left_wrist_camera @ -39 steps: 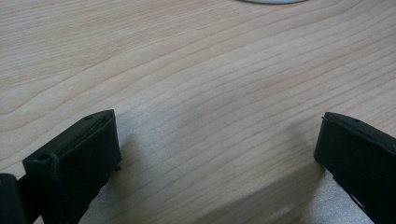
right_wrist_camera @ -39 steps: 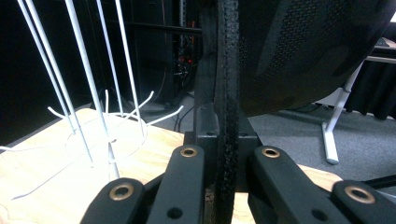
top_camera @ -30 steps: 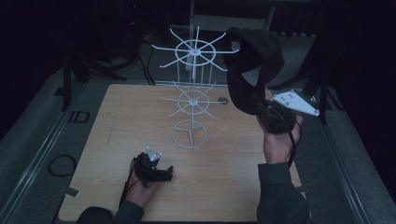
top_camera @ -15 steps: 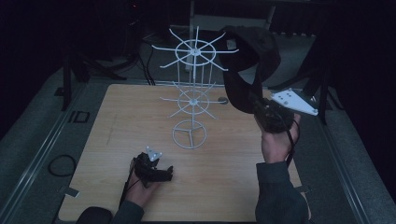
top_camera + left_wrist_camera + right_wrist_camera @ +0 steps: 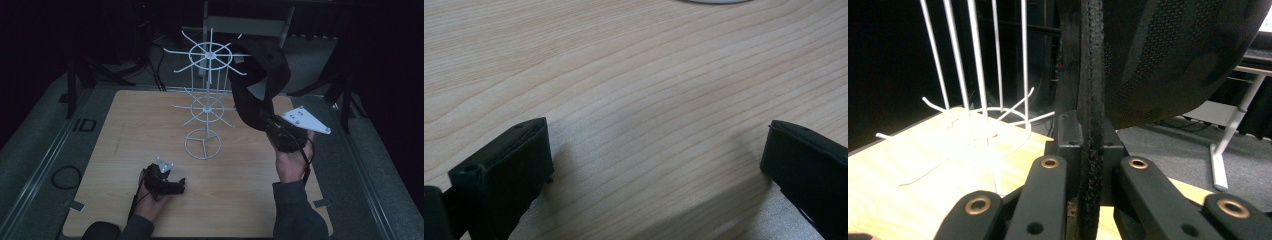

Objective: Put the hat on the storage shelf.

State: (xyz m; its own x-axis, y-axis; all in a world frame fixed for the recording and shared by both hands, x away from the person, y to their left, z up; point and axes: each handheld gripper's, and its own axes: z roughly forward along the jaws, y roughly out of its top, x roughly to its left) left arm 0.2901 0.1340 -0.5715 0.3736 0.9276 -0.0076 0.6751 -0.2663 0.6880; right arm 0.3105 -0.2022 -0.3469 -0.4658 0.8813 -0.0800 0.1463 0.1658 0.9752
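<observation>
Since the last second brought almost no shift, I log a hold — right tool (image 5: 278, 131) clamped on the dark cap (image 5: 260, 85), raised beside the white wire rack (image 5: 206, 100) | left tool (image 5: 167, 184) wide apart, resting on the table (image 5: 120, 125) | hanging likely next.

table (image 5: 125, 125): light wood | on it: white wire rack (image 5: 203, 145) (upright), left gripper (image 5: 162, 181)

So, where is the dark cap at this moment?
In the high view the dark cap is held up by the right gripper, right of the white wire rack and close to its upper arms, above the table's right side.
</observation>
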